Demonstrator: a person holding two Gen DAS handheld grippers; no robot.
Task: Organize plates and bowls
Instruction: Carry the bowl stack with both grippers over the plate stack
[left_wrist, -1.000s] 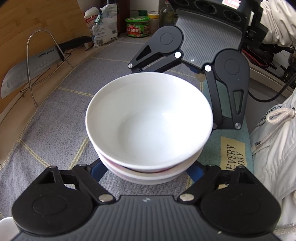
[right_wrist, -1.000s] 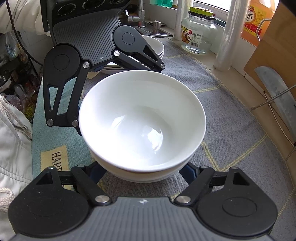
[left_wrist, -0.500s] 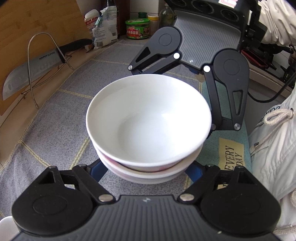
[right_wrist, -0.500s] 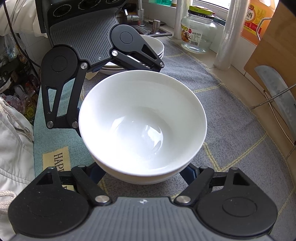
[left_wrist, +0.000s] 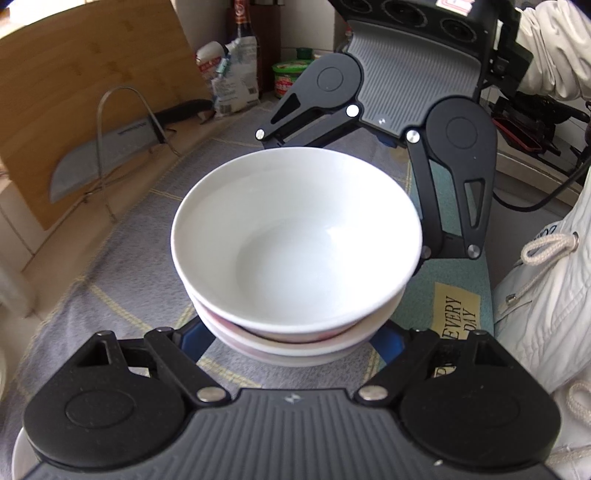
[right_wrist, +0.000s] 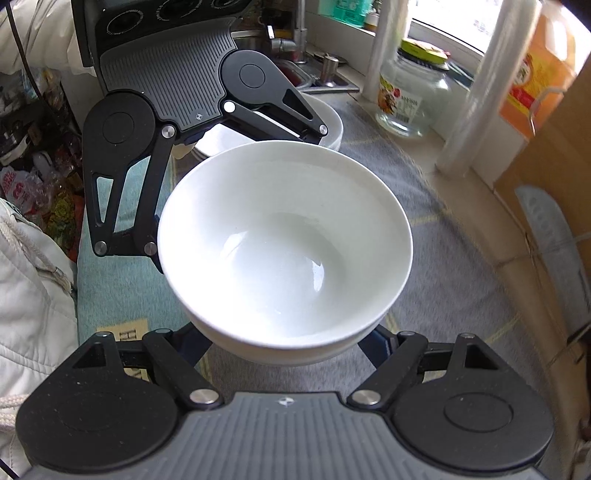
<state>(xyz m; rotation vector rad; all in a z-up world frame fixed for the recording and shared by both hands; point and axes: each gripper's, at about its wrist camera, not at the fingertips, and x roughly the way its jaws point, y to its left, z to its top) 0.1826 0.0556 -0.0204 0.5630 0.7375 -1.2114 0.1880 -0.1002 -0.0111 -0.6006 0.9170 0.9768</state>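
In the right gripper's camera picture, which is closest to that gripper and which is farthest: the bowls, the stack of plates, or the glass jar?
1. Stack of bowls, right between its fingers.
2. Stack of plates, behind the bowls, under the left gripper.
3. Glass jar, far back on the right by the window.

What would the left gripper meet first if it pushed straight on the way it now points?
The stacked white bowls, already between the left gripper's fingers. Directly beyond them stands the right gripper, facing it. Depth past the bowls is hard to judge.
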